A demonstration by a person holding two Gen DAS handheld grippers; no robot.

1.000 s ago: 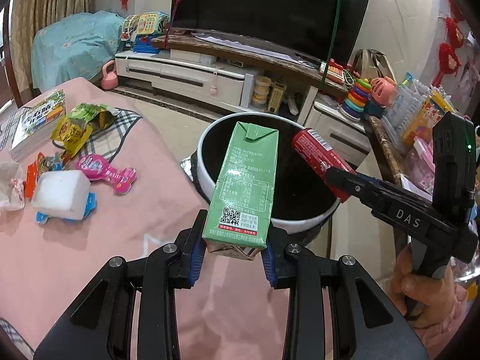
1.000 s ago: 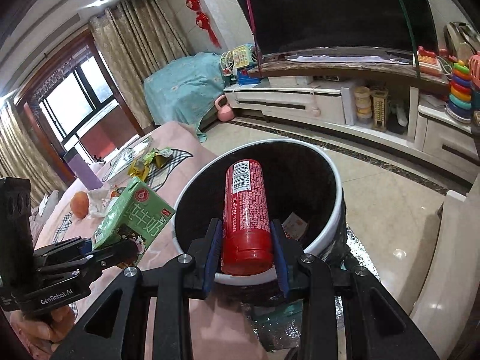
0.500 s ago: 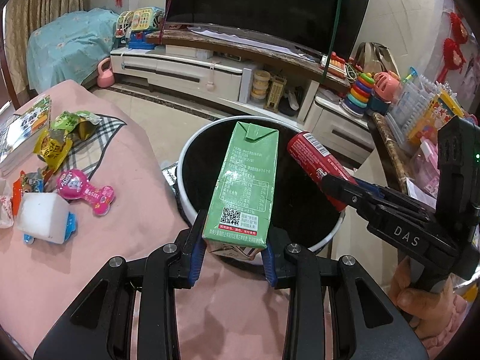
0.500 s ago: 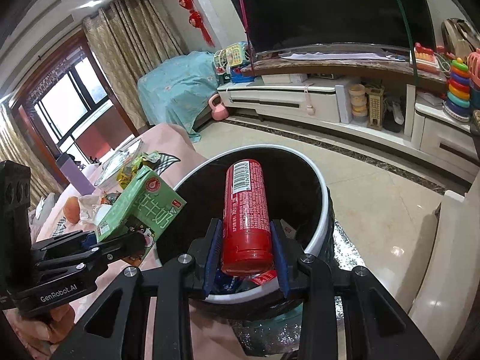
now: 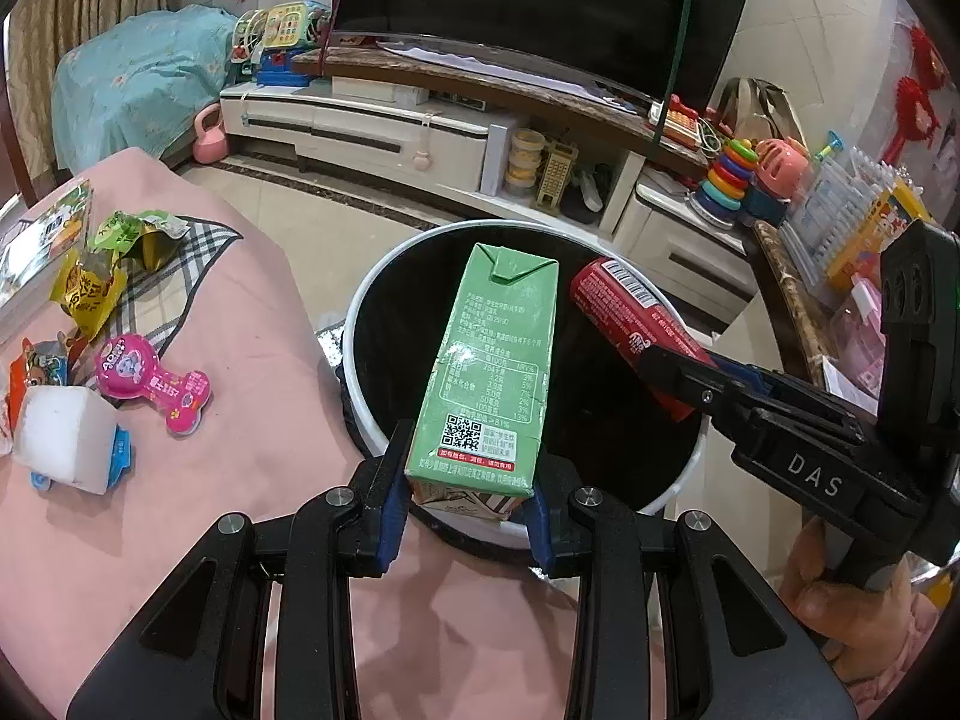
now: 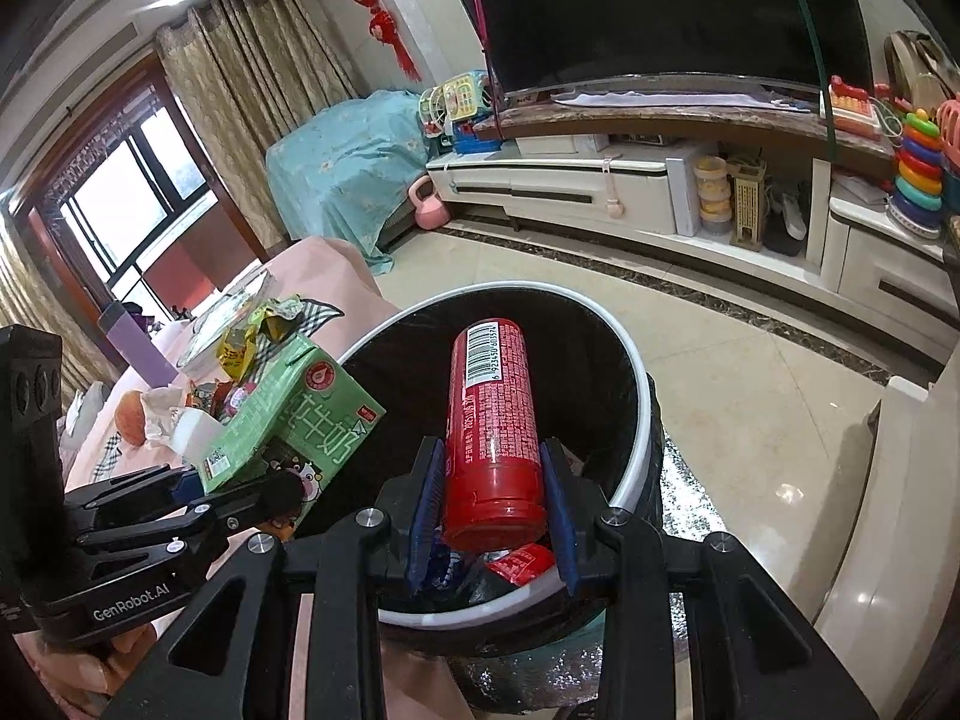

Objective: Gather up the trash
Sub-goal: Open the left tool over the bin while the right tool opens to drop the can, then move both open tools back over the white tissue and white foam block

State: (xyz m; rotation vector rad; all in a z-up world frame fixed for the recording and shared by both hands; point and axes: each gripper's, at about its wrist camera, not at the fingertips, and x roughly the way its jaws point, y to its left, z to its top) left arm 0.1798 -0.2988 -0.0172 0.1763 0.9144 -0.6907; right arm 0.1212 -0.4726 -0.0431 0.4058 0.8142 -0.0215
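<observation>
Two hand-held grippers, one item each. Left hand-held gripper (image 5: 465, 507): blue pads closed against both sides of one green milk carton (image 5: 489, 366), held by its base, top pointing toward 12 o'clock, over the near rim of the bin. Right hand-held gripper (image 6: 492, 510): pads pressed on one red bottle (image 6: 495, 438), barcode end toward 12 o'clock, held above the bin mouth.

One trash bin (image 6: 636, 360), round, white rim, black liner.

Left wrist view only: bench (image 5: 252, 324) under pink cloth at 9 o'clock, carrying one white foam block (image 5: 60, 441), one pink snack packet (image 5: 153, 381), one yellow wrapper (image 5: 87, 291), one green wrapper (image 5: 135, 228). The right hand-held gripper appears at 3 o'clock with the bottle slanting over the bin.

Right wrist view only: inside the bin, one red wrapper (image 6: 519, 561) on the bottom beside blue scrap, partly hidden. The carton's printed front shows at 9 o'clock, tilted. One purple bottle (image 6: 135, 342) on the far bench.

Beyond: one TV (image 5: 540, 6), one pink kettlebell (image 5: 210, 135) on the floor.
</observation>
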